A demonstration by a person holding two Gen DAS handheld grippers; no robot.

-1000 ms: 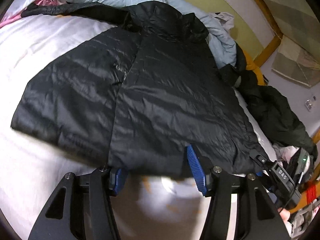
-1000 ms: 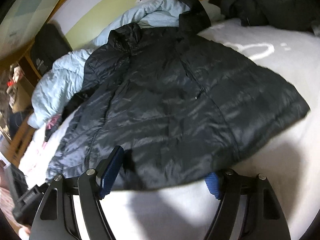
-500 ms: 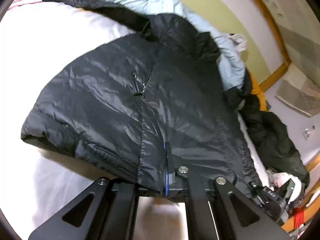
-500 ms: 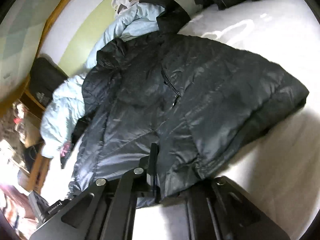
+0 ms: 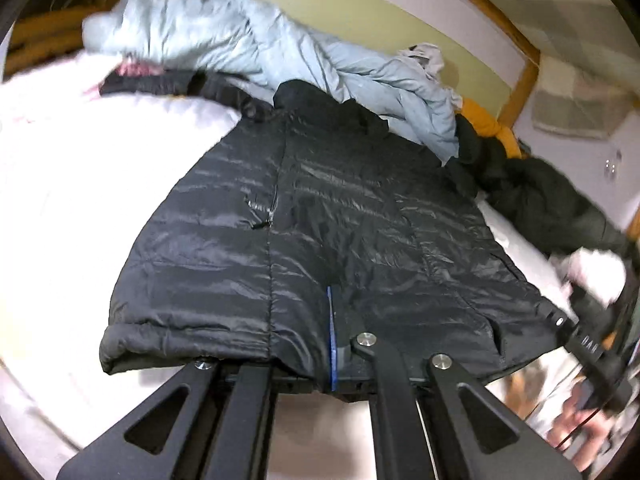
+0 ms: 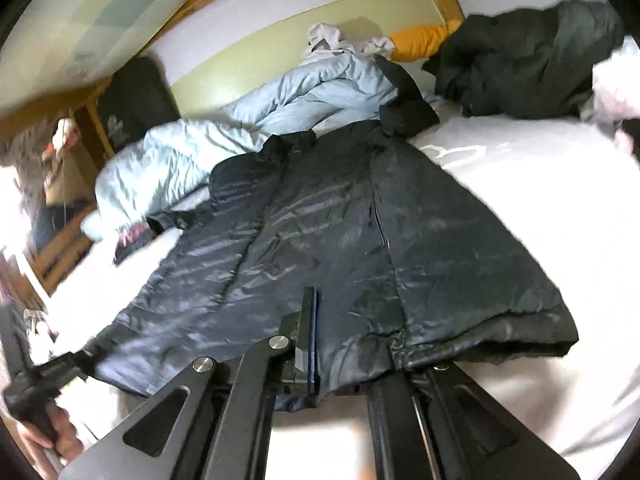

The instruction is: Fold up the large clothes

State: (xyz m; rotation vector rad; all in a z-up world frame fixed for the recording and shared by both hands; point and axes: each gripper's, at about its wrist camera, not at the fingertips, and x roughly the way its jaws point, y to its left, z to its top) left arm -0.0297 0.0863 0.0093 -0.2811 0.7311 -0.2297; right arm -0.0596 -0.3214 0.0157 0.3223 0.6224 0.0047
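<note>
Two tongs, left [image 5: 332, 340] and right [image 6: 312, 344], pinch one black jacket [image 5: 340, 232].

Glossy black jacket [image 5: 320, 216], pale blue coat [image 5: 248, 40], white sheet [image 5: 80, 184], orange garment [image 6: 424, 40].

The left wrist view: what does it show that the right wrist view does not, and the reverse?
Only the left wrist view shows the left tool shut on the hem of the black jacket. Only the right wrist view shows the right tool shut on that hem, plus a dark bag by the wall. Both show the jacket, the light blue coat, an orange garment, a dark green garment and the white bed.
</note>
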